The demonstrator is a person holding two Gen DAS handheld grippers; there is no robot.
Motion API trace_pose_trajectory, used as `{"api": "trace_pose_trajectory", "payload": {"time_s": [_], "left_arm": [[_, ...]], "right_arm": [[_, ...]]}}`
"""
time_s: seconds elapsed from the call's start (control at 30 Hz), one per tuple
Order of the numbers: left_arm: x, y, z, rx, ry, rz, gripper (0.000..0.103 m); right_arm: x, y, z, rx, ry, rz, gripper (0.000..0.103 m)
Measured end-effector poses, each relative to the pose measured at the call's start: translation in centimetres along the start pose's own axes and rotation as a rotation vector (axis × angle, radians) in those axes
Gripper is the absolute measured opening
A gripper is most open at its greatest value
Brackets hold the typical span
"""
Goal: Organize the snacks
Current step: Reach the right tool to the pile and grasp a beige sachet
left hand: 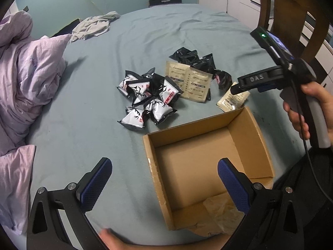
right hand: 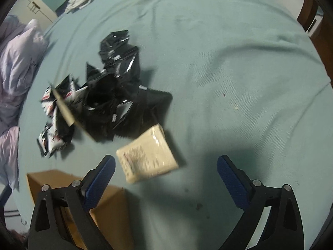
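A soft, rumpled teal bedsheet (right hand: 229,62) covers the bed. Just ahead of the right gripper (right hand: 166,167), whose jaws stand wide and empty, lies a beige sachet (right hand: 146,158): light, limp, crinkly, best pinched by an edge. The left gripper (left hand: 164,176), also spread, hovers over the cardboard box (left hand: 249,125); the snack pile (left hand: 149,98) lies beyond.

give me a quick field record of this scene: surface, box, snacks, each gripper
surface: teal bedsheet
box: open cardboard box, nothing in it but crumpled paper
snacks: black-and-white packets, plain black packets, beige sachets, all on the sheet beyond the box
nearest snack: single beige sachet beside the box
left gripper: open, over the box's near left side, holding nothing
right gripper: open, just above the single sachet, not gripping it
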State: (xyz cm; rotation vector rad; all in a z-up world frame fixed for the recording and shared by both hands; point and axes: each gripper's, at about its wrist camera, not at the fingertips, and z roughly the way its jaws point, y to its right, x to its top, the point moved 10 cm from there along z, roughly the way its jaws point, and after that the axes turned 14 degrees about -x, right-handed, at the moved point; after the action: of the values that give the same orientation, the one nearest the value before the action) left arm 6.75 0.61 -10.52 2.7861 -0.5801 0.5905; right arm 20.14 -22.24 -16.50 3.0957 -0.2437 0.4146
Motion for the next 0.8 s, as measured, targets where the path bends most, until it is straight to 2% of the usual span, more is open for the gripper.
{"api": "trace_pose_trajectory", "payload": {"time_s": [0.13, 0.17, 0.2, 0.23, 0.3, 0.4, 0.53, 0.67, 0.8], "left_arm": [[0.2, -0.7, 0.2, 0.011, 0.001, -0.018, 0.103], [0.3, -0.9, 0.2, 0.013, 0.004, -0.023, 0.103], [0.5, -1.1, 0.1, 0.015, 0.010, -0.030, 0.103], [0.6, -1.4, 0.0, 0.018, 0.016, -0.035, 0.103], [0.8, -2.0, -0.1, 0.026, 0.027, -0.050, 0.103], [0.9, -3.1, 0.1, 0.031, 0.029, -0.090, 0.103], [1.2, -4.2, 0.3, 0.029, 0.032, -0.132, 0.103], [2.2, -5.6, 0.6, 0.052, 0.038, -0.143, 0.103], [3.2, -7.4, 1.6, 0.032, 0.031, -0.206, 0.103]], "right_arm": [[0.2, -0.8, 2.1, -0.006, -0.049, -0.024, 0.072], [0.2, -1.1, 2.4, 0.001, -0.057, -0.028, 0.069], [0.4, -1.2, 2.4, -0.004, -0.048, -0.031, 0.060], [0.7, -1.4, 2.2, -0.013, -0.027, -0.040, 0.041], [0.6, -1.8, 1.9, 0.001, -0.017, -0.058, 0.024], [0.5, -2.0, 1.2, 0.012, 0.009, -0.065, 0.014], [0.6, -2.3, -1.3, 0.076, 0.057, -0.044, 0.005], [-0.3, -1.9, -3.6, 0.110, 0.114, -0.020, 0.003], [-0.3, 0.1, -6.7, 0.108, 0.201, 0.024, 0.002]]}}
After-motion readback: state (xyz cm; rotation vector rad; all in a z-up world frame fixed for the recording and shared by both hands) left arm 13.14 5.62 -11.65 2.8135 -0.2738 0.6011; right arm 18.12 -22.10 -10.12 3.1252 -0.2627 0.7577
